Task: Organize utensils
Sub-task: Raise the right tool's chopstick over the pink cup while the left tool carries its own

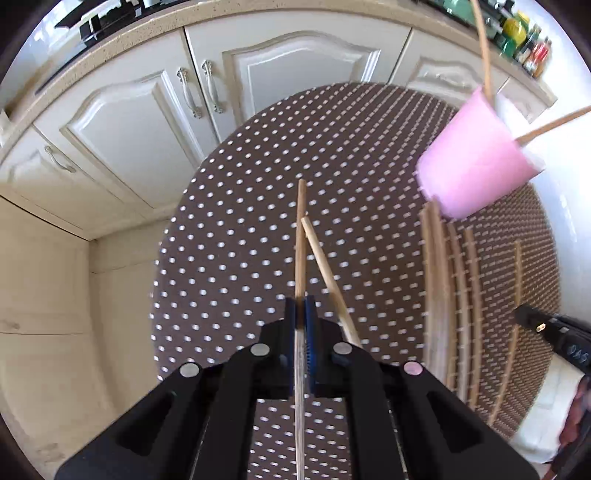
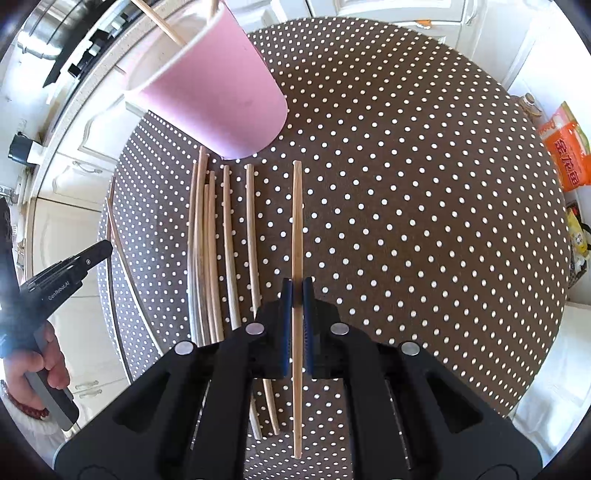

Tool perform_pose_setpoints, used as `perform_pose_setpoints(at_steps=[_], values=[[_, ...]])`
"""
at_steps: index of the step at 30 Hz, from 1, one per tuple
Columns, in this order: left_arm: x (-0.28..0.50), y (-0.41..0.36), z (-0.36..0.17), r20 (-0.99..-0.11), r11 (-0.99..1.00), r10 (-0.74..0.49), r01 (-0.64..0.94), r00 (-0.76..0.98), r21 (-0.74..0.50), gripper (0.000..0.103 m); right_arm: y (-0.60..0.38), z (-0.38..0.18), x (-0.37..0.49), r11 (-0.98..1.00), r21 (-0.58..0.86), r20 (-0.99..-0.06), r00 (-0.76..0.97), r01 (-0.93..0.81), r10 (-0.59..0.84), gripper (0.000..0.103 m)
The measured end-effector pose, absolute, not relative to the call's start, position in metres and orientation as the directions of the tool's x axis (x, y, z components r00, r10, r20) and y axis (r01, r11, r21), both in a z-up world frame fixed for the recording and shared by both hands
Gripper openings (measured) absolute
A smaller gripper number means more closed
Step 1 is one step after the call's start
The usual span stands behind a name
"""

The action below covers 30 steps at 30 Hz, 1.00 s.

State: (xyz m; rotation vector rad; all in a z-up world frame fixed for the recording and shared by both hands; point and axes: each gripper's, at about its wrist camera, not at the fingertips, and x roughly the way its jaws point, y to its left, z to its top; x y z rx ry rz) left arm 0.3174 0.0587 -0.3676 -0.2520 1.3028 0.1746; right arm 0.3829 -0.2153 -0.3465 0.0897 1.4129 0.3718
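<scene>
A pink cup (image 2: 218,96) stands on the round polka-dot table (image 2: 406,184), with two chopsticks (image 2: 159,18) in it; it also shows in the left wrist view (image 1: 476,155). Several wooden chopsticks (image 2: 207,251) lie in a row in front of the cup. My right gripper (image 2: 297,291) is shut on one chopstick (image 2: 297,221) to the right of the row. My left gripper (image 1: 300,310) is shut on two chopsticks (image 1: 301,236), held above the table left of the row (image 1: 454,295).
White kitchen cabinets (image 1: 155,110) and a speckled counter (image 1: 110,44) lie beyond the table. An orange packet (image 2: 565,147) sits off the table's right side. Bottles (image 1: 524,37) stand on the counter at far right.
</scene>
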Motion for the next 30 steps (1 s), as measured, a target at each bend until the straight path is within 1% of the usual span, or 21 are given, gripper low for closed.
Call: perform_pose_setpoints(at_steps=[2, 5, 9, 13, 17, 20, 21, 22, 25, 30], values=[[0.316, 0.059, -0.366, -0.976, 0.950, -0.012, -0.303, 0.217, -0.079, 0.005, -0.221, -0.339, 0.375, 0.941, 0.276, -0.945, 0.121, -0.196, 0.303, 0.006], [0.314, 0.061, -0.358, -0.967, 0.930, -0.066, -0.335, 0.245, -0.149, 0.005, -0.226, -0.330, 0.354, 0.944, 0.273, -0.942, 0.146, -0.187, 0.302, 0.006], [0.303, 0.054, -0.337, -0.936, 0.940, -0.099, -0.276, 0.336, -0.199, 0.005, -0.225, -0.308, 0.334, 0.941, 0.285, -0.928, 0.194, -0.182, 0.318, 0.006], [0.289, 0.047, -0.312, -0.880, 0.938, -0.164, -0.207, 0.446, -0.280, 0.005, -0.220, -0.276, 0.321, 0.935, 0.302, -0.908, 0.242, -0.189, 0.342, 0.006], [0.280, 0.038, -0.293, -0.831, 0.936, -0.205, -0.144, 0.517, -0.320, 0.005, -0.223, -0.248, 0.309, 0.923, 0.319, -0.883, 0.288, -0.214, 0.371, 0.006], [0.284, 0.028, -0.280, -0.798, 0.935, -0.228, -0.102, 0.558, -0.339, 0.005, -0.225, -0.226, 0.301, 0.915, 0.337, -0.858, 0.327, -0.222, 0.396, 0.006], [0.283, 0.024, -0.273, -0.783, 0.934, -0.239, -0.086, 0.574, -0.348, 0.005, -0.227, -0.233, 0.302, 0.912, 0.343, -0.851, 0.336, -0.226, 0.403, 0.006], [0.281, 0.020, -0.265, -0.763, 0.931, -0.255, -0.062, 0.594, -0.360, 0.005, -0.229, -0.225, 0.298, 0.909, 0.349, -0.839, 0.356, -0.230, 0.412, 0.006], [0.282, 0.010, -0.244, -0.715, 0.932, -0.274, -0.005, 0.643, -0.362, 0.005, -0.231, -0.201, 0.292, 0.903, 0.356, -0.810, 0.403, -0.240, 0.426, 0.006], [0.285, -0.005, -0.211, -0.640, 0.929, -0.297, 0.060, 0.709, -0.366, 0.005, -0.237, -0.180, 0.293, 0.889, 0.374, -0.761, 0.459, -0.265, 0.458, 0.006]])
